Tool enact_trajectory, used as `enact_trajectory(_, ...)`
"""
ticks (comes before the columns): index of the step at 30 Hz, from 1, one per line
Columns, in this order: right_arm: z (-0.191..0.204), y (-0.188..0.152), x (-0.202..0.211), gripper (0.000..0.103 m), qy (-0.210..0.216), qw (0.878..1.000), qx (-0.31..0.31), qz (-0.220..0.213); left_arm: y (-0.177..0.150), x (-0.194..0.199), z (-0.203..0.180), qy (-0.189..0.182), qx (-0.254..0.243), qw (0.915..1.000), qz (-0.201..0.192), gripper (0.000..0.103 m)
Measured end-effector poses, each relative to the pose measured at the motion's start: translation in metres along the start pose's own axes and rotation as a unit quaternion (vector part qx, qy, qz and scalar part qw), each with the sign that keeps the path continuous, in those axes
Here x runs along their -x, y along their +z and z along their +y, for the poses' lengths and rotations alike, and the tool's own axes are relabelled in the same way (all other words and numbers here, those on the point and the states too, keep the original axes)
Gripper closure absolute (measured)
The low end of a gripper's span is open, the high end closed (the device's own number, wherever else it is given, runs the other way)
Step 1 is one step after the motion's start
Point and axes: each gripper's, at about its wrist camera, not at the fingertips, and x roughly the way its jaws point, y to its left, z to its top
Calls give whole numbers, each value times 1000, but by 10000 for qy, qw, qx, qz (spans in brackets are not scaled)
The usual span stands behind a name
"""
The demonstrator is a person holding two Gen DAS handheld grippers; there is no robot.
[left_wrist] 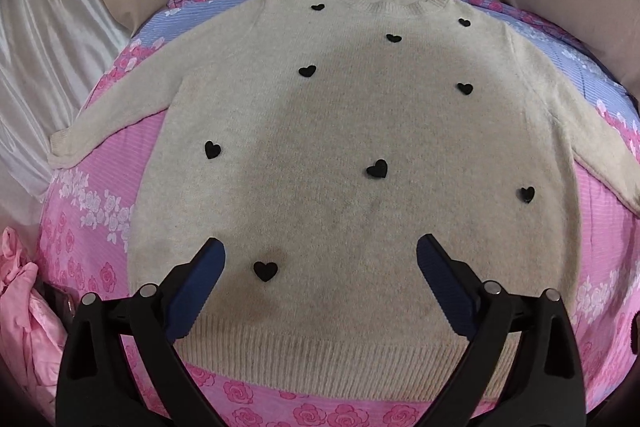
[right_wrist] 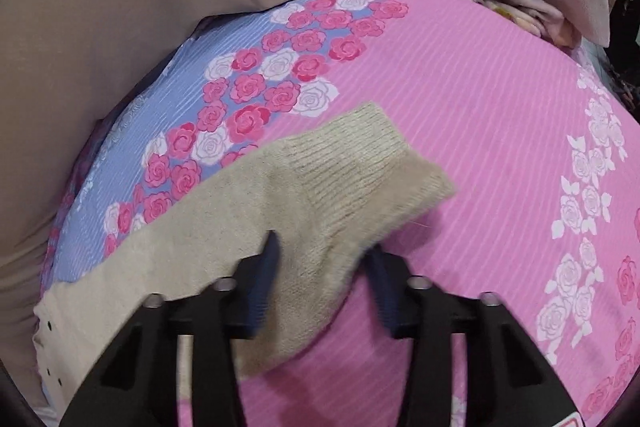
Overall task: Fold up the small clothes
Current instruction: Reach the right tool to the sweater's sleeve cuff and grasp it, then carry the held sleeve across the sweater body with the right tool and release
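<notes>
Sweater [left_wrist: 352,131] spread flat on the bed [left_wrist: 100,195], front up, so that it can be folded.

Ahead of the left claw [left_wrist: 320,255], whose jaws stand wide apart above the hem, the body is laid out. The right claw [right_wrist: 324,259] is tilted steeply down, and the sleeve cuff [right_wrist: 360,167] is clamped between its jaws, probably for folding it inward.

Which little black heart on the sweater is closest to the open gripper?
The lowest heart, just above the sweater's ribbed hem, beside the left gripper's left-hand finger. All other hearts sit higher up.
</notes>
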Motion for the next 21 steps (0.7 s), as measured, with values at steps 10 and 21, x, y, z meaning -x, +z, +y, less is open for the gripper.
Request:
enact_trajectory(10,105,32,109,91,2035,9755,371,-748,4,-12,7,-309,194,9993,118,8)
enact_trajectory(21,393,-101,189,91,3985,8759,2720,76,1,-5,44,-679,607,9958,-78,8)
